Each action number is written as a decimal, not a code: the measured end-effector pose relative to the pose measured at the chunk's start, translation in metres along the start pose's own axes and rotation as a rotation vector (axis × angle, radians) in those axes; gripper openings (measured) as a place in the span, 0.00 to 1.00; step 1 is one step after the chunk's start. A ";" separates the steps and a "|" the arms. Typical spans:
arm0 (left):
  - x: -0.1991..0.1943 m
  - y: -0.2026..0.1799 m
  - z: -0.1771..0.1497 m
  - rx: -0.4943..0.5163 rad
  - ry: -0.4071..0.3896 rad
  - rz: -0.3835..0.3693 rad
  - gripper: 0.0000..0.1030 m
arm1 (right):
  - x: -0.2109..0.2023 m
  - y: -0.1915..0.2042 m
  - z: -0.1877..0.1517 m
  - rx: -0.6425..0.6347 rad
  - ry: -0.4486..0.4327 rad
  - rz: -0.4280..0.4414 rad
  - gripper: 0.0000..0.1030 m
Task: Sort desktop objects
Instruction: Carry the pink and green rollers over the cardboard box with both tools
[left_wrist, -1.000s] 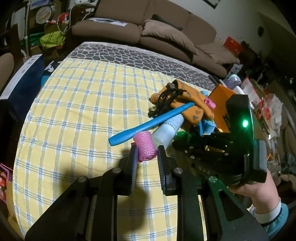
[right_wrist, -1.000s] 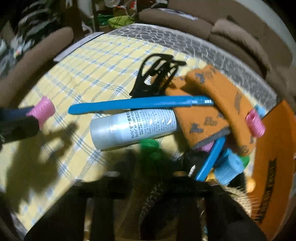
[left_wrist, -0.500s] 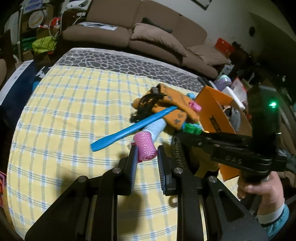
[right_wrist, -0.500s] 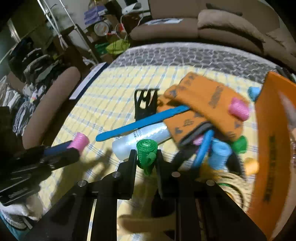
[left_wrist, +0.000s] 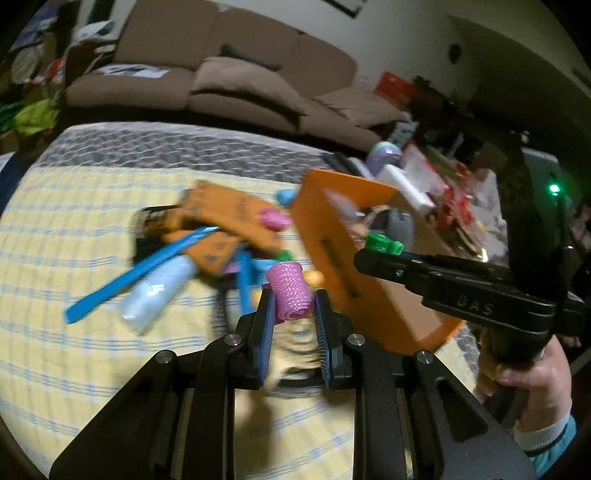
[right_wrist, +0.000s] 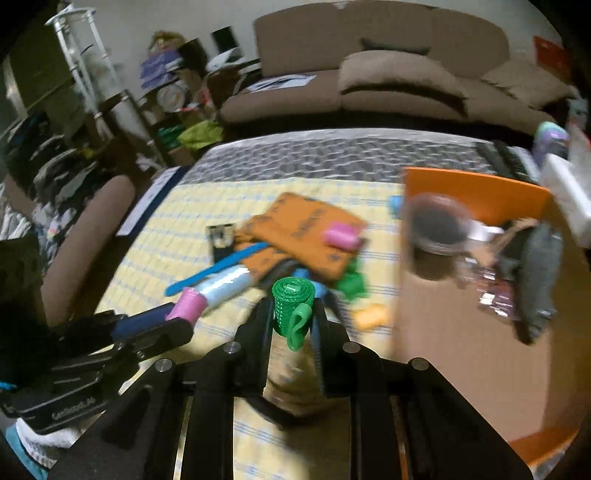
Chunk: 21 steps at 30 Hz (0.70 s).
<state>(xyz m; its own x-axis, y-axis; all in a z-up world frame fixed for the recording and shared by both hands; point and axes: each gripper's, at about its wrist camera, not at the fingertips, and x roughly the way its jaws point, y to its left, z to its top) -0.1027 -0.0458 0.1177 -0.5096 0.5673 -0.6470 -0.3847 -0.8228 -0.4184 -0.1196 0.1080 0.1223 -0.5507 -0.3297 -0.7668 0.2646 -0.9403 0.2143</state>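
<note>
My left gripper (left_wrist: 294, 295) is shut on a pink hair roller (left_wrist: 288, 294) and holds it above the yellow checked cloth (left_wrist: 74, 332), just left of the orange box (left_wrist: 354, 280). My right gripper (right_wrist: 293, 306) is shut on a green hair roller (right_wrist: 291, 301), lifted next to the box (right_wrist: 461, 332). The right gripper also shows in the left wrist view (left_wrist: 373, 254), its tip with the green roller (left_wrist: 382, 244) over the box. The left gripper shows in the right wrist view (right_wrist: 177, 317) with the pink roller (right_wrist: 186, 304).
A pile lies on the cloth: orange socks (right_wrist: 303, 229), a blue stick (right_wrist: 218, 267), a pale tube (right_wrist: 225, 286), a black clip (right_wrist: 220, 238), more rollers (right_wrist: 341, 236). The box holds several items (right_wrist: 517, 266). A brown sofa (right_wrist: 388, 74) stands behind.
Both grippers have risen and swung right toward the orange box with their rollers. The right gripper took hold of the green roller within the last second.
</note>
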 end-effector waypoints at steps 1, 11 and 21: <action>0.002 -0.008 0.000 0.012 -0.001 -0.014 0.19 | -0.006 -0.007 -0.002 0.006 -0.001 -0.017 0.18; 0.031 -0.085 -0.008 0.078 0.003 -0.144 0.19 | -0.050 -0.083 -0.035 0.063 0.022 -0.144 0.18; 0.066 -0.124 -0.025 0.118 0.044 -0.107 0.19 | -0.055 -0.115 -0.047 0.112 0.048 -0.159 0.18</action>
<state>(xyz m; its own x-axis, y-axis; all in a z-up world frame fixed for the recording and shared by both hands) -0.0693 0.0930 0.1113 -0.4275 0.6474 -0.6310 -0.5244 -0.7461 -0.4103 -0.0823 0.2384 0.1110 -0.5393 -0.1740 -0.8239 0.0861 -0.9847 0.1516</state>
